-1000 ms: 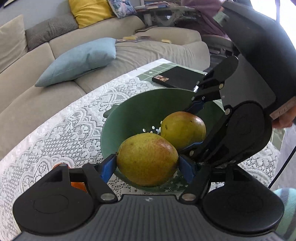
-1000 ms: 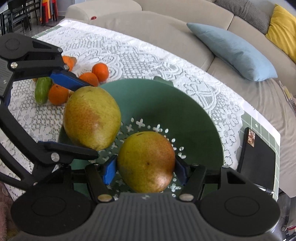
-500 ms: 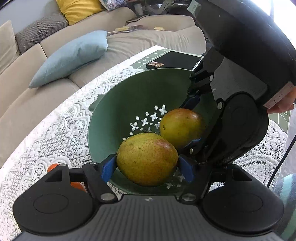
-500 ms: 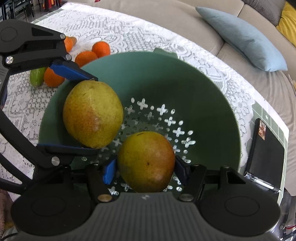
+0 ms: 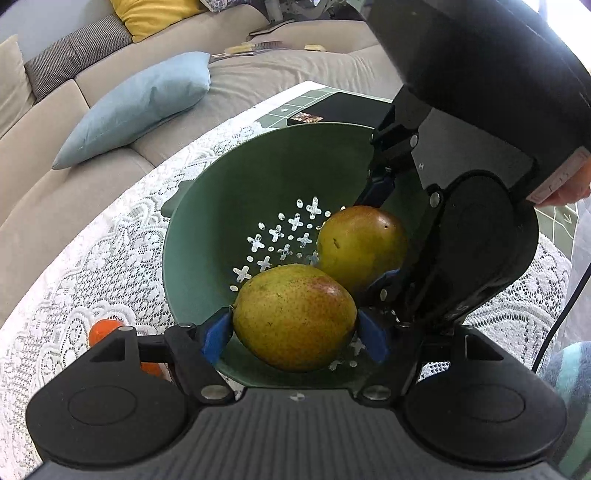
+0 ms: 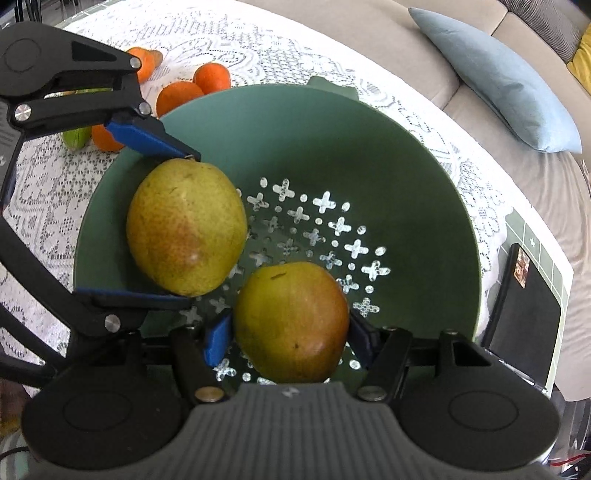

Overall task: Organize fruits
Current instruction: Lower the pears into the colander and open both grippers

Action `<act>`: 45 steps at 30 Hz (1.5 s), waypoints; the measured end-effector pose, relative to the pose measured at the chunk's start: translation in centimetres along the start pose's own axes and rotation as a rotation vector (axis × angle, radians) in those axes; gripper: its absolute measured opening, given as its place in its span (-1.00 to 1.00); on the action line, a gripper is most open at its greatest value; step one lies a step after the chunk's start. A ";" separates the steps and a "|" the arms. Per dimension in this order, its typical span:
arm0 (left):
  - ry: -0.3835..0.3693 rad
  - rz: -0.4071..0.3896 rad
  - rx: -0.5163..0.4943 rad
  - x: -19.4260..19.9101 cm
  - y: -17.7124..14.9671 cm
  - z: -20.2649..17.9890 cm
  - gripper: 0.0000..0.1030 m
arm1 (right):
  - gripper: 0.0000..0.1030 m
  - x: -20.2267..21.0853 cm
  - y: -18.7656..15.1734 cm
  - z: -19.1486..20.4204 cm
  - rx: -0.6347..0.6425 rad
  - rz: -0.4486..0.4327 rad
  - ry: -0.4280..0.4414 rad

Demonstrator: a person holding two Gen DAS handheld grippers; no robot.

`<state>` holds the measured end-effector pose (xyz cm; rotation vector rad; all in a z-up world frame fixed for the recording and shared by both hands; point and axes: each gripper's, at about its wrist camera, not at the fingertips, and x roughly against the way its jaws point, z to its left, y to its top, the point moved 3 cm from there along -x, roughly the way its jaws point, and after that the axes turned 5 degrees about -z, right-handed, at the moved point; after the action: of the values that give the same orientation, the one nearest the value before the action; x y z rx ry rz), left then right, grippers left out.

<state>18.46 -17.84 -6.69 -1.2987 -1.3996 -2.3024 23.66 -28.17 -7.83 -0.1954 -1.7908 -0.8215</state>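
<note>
On the lace tablecloth (image 6: 44, 206) at far left lie a green fruit (image 6: 75, 137) and several oranges (image 6: 177, 96), just beside the rim of the green colander (image 6: 413, 177). My left gripper (image 5: 293, 334) is clamped on the speckled mango (image 5: 295, 317), its blue pads (image 5: 216, 336) pressing both sides. In the right wrist view this mango (image 6: 186, 229) sits low inside the colander at its left wall. My right gripper (image 6: 290, 341) is clamped on the reddish mango (image 6: 291, 321), also held between blue pads (image 6: 218, 341). This fruit is over the perforated base, just beside the first mango; whether either touches the base cannot be determined. A black tablet (image 6: 524, 317) lies beyond the colander's right rim. A blue cushion (image 6: 498, 79) rests on the sofa (image 6: 369, 33) at upper right.
</note>
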 end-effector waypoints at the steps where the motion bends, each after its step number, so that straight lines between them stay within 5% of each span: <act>1: 0.001 0.003 -0.002 0.0 0.0 -0.1 0.65 | 0.20 0.0 0.0 0.0 0.000 0.006 0.002; 28: -0.058 0.080 0.161 0.2 0.5 1.2 0.70 | 0.45 3.6 0.3 -1.0 -0.002 -0.040 -0.092; 45: -0.031 -0.092 0.239 5.7 0.0 2.5 0.77 | 0.46 6.3 0.6 -0.2 -0.123 -0.199 -0.149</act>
<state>16.43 -14.24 -1.99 -1.2267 -1.7166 -2.0954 21.66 -29.44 -1.94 -0.1634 -1.9215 -1.0851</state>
